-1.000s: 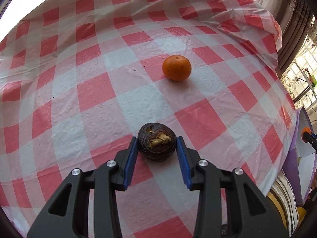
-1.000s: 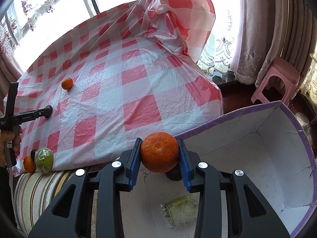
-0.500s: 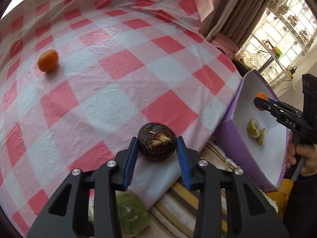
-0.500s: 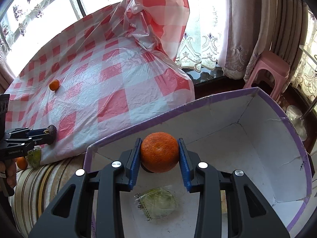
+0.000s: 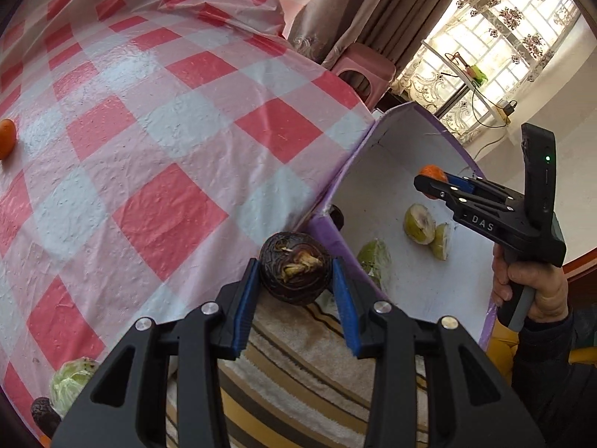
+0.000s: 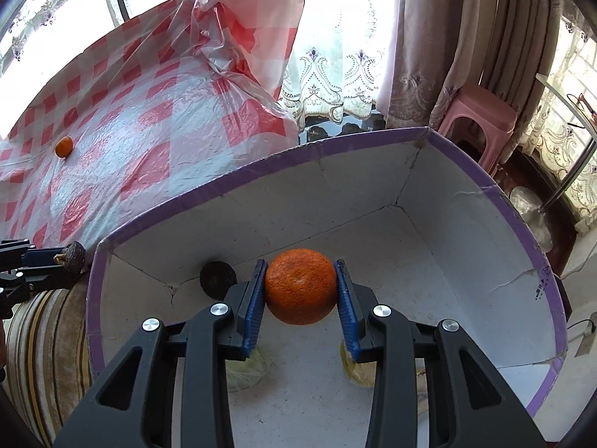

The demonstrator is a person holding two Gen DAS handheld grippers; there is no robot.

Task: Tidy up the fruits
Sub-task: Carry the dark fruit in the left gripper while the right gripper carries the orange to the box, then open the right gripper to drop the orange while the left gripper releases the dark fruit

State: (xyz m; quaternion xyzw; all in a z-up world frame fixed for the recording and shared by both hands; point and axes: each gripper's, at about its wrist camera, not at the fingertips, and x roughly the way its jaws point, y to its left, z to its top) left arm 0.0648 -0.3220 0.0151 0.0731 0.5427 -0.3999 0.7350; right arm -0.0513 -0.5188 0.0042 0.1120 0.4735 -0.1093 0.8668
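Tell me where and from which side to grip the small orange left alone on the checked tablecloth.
Grip the small orange across its widest middle, coming from above with the jaws either side. It is round and sits apart on the flat checked tablecloth, nothing crowding it, so any side should do.

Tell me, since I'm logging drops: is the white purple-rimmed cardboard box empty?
Not empty. The white purple-rimmed cardboard box already holds a dark round fruit by its wall and green fruit pieces on its floor.
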